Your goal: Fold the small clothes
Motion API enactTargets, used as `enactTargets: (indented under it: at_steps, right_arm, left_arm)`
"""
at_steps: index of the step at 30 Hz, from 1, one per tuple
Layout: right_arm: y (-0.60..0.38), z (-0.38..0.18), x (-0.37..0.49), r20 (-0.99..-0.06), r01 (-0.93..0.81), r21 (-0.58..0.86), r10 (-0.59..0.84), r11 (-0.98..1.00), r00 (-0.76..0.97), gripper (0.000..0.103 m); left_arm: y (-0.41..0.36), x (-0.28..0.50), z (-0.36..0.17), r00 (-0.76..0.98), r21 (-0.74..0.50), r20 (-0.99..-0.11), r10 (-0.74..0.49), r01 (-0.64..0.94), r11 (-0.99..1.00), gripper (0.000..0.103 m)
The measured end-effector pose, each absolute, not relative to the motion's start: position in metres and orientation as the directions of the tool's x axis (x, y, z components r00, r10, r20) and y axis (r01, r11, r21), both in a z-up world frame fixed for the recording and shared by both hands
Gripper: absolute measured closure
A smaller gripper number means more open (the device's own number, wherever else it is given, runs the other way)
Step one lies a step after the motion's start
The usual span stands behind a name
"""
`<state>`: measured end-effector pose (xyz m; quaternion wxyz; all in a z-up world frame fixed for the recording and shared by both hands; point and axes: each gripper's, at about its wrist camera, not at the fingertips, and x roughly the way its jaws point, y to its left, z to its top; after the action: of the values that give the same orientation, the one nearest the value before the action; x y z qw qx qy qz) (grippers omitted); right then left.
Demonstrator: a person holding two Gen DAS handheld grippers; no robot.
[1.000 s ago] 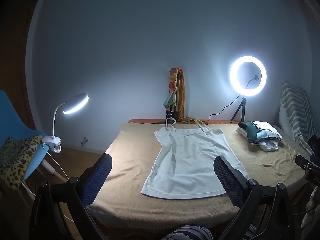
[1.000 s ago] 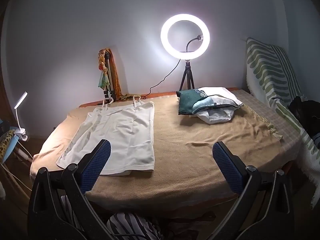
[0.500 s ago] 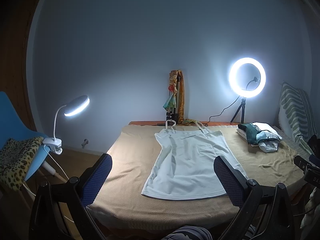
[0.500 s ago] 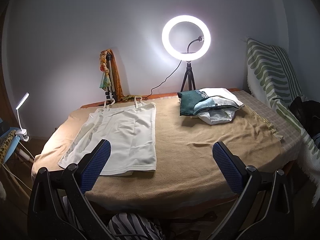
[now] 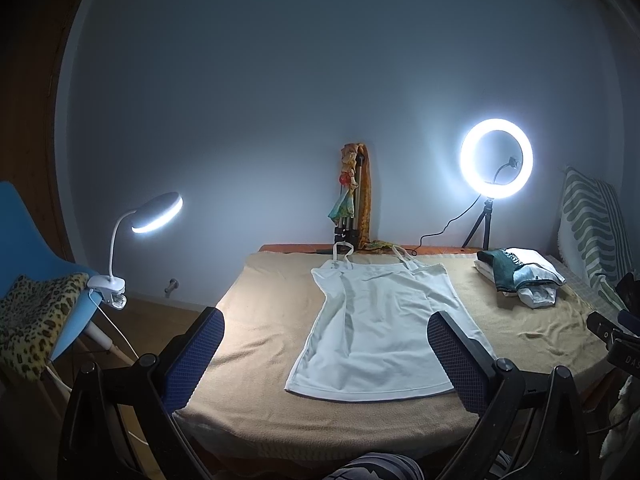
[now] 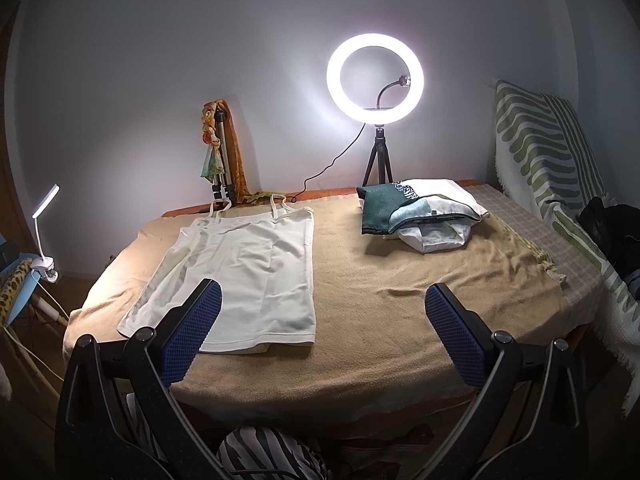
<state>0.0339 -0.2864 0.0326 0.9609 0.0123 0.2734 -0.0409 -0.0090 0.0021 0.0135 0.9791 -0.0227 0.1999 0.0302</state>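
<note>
A white strappy camisole (image 5: 380,328) lies spread flat on the tan blanket (image 5: 264,316), straps toward the wall; it also shows in the right wrist view (image 6: 248,272). My left gripper (image 5: 326,344) is open and empty, held above the near edge in front of the camisole's hem. My right gripper (image 6: 322,328) is open and empty, held over the near edge, to the right of the camisole's hem. Part of the right gripper shows at the left wrist view's right edge (image 5: 612,336).
A pile of folded clothes (image 6: 420,216) sits at the back right of the blanket (image 6: 400,320). A ring light on a tripod (image 6: 374,80) and a scarf-draped tripod (image 6: 220,152) stand by the wall. A clip lamp (image 5: 156,216) is fixed to a blue chair at left. A striped throw (image 6: 548,160) lies at right.
Both grippers have drifted slightly back and up; the camisole and the pile have not moved.
</note>
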Motion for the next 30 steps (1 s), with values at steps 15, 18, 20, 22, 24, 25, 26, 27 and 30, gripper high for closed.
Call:
enactTargets:
  at_steps: [15, 18, 20, 22, 24, 25, 26, 27, 30]
  right_arm:
    - [-0.286, 0.031, 0.034, -0.525, 0.083, 0.000, -0.071, 0.997, 0.848, 0.000]
    - [-0.287, 0.031, 0.035, -0.525, 0.083, -0.002, -0.072, 0.997, 0.848, 0.000]
    - [-0.287, 0.031, 0.035, -0.525, 0.084, -0.001, -0.072, 0.996, 0.848, 0.000]
    - [-0.287, 0.030, 0.035, -0.525, 0.084, -0.001, -0.072, 0.996, 0.848, 0.000]
    - [-0.288, 0.030, 0.035, -0.525, 0.085, -0.001, -0.073, 0.996, 0.848, 0.000]
    - [-0.285, 0.031, 0.037, -0.526, 0.083, -0.003, -0.072, 0.997, 0.848, 0.000]
    - [-0.284, 0.032, 0.038, -0.527, 0.083, -0.003, -0.072, 0.997, 0.847, 0.000]
    - [-0.283, 0.031, 0.039, -0.527, 0.083, -0.004, -0.073, 0.997, 0.847, 0.000]
    - [-0.281, 0.031, 0.046, -0.529, 0.078, -0.006, -0.069, 0.997, 0.846, 0.000]
  left_arm:
    - [0.002, -0.011, 0.013, 0.919, -0.031, -0.391, 0.049, -0.066, 0.997, 0.000]
    - [0.002, -0.011, 0.013, 0.919, -0.031, -0.390, 0.050, -0.068, 0.997, 0.000]
    - [0.002, -0.011, 0.013, 0.919, -0.032, -0.391, 0.049, -0.067, 0.997, 0.000]
    - [0.002, -0.010, 0.012, 0.918, -0.031, -0.393, 0.051, -0.068, 0.997, 0.000]
    - [0.002, -0.008, 0.011, 0.917, -0.031, -0.397, 0.050, -0.068, 0.997, 0.000]
    - [0.002, -0.006, 0.010, 0.916, -0.031, -0.399, 0.051, -0.069, 0.997, 0.000]
    - [0.003, -0.004, 0.010, 0.914, -0.032, -0.401, 0.051, -0.070, 0.997, 0.000]
    - [0.003, -0.003, 0.009, 0.913, -0.033, -0.405, 0.050, -0.069, 0.997, 0.000]
    - [0.004, 0.004, 0.007, 0.909, -0.032, -0.413, 0.050, -0.070, 0.997, 0.000]
